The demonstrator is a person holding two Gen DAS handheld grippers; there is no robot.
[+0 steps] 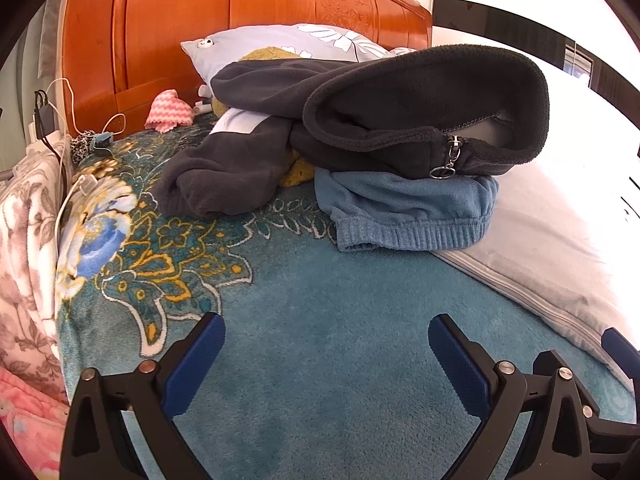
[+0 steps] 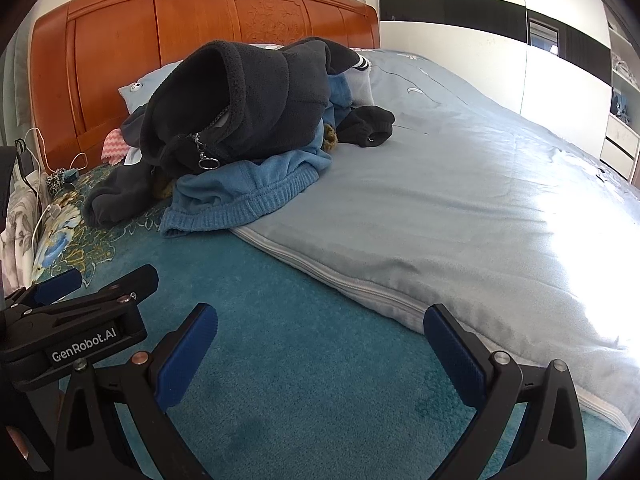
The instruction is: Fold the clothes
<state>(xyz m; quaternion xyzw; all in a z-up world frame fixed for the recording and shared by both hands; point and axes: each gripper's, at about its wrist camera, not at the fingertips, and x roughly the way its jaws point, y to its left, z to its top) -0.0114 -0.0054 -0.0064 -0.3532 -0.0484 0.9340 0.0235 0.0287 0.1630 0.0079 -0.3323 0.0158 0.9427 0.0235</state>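
A bed with an orange wooden headboard point(image 1: 240, 20) carries a teal floral blanket point(image 1: 320, 320) on its left and a pale blue duvet point(image 2: 460, 208) on its right. Both the left gripper point(image 1: 326, 344) and the right gripper point(image 2: 320, 336) hover over bare teal, jaws spread wide and empty. Likely no garment is picked yet: the dark fleece jacket point(image 1: 400, 112) lies heaped on the blue sweatshirt point(image 1: 404, 208) well ahead, across the duvet's edge.
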